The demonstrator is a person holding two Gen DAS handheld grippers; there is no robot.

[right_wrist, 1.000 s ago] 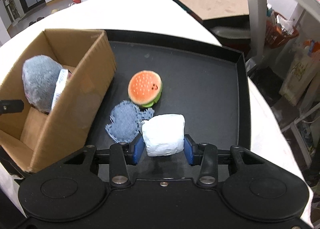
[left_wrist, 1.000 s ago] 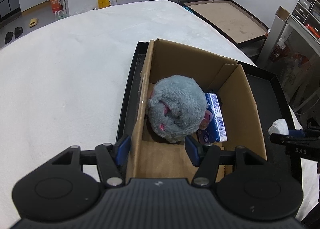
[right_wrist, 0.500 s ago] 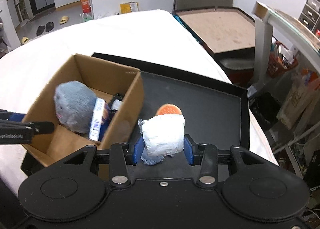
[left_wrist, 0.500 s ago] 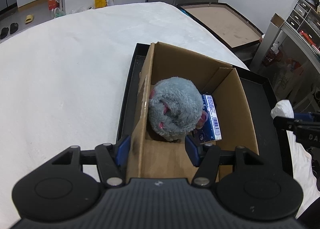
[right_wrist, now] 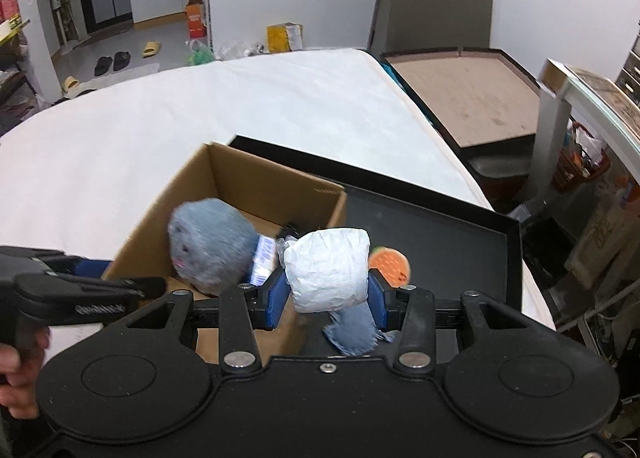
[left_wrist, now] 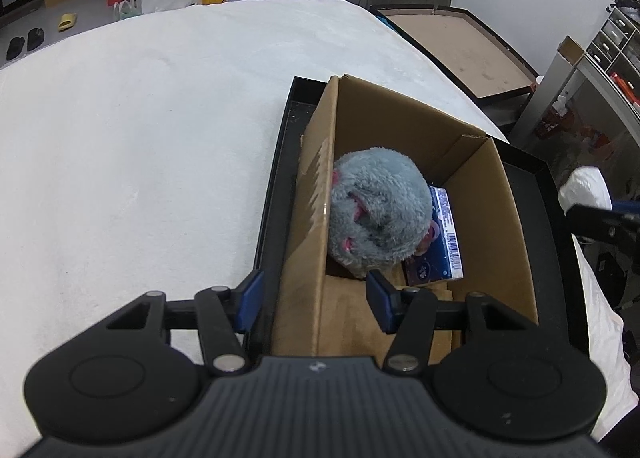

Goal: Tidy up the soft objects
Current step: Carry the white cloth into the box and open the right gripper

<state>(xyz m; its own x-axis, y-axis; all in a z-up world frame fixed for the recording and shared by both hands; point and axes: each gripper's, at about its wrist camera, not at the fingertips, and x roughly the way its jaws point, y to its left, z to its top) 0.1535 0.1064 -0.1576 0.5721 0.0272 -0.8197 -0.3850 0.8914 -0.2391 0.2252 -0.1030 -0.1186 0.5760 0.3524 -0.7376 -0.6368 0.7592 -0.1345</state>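
Observation:
A cardboard box (left_wrist: 312, 218) stands at the left end of a black tray (left_wrist: 536, 226). Inside lie a grey plush toy (left_wrist: 380, 214) and a blue tissue packet (left_wrist: 446, 234). My left gripper (left_wrist: 316, 300) straddles the box's near left wall. Its jaws are closing, and the pads are still clear of the cardboard. My right gripper (right_wrist: 328, 294) is shut on a white soft bundle (right_wrist: 328, 266), held in the air beside the box's (right_wrist: 256, 186) right wall. Below it on the tray (right_wrist: 440, 226) lie a burger toy (right_wrist: 392, 264) and a blue denim piece (right_wrist: 352, 332).
The tray rests on a table under a white cover (left_wrist: 140, 138). A brown board in a black frame (right_wrist: 468, 98) lies past the table's right edge. Shelves and clutter (left_wrist: 612, 58) stand at the far right. A hand (right_wrist: 20, 378) holds the left gripper's handle.
My right gripper has lifted the white bundle off the tray and carried it left towards the box. The left gripper has stayed over the box wall, its jaws slightly narrower.

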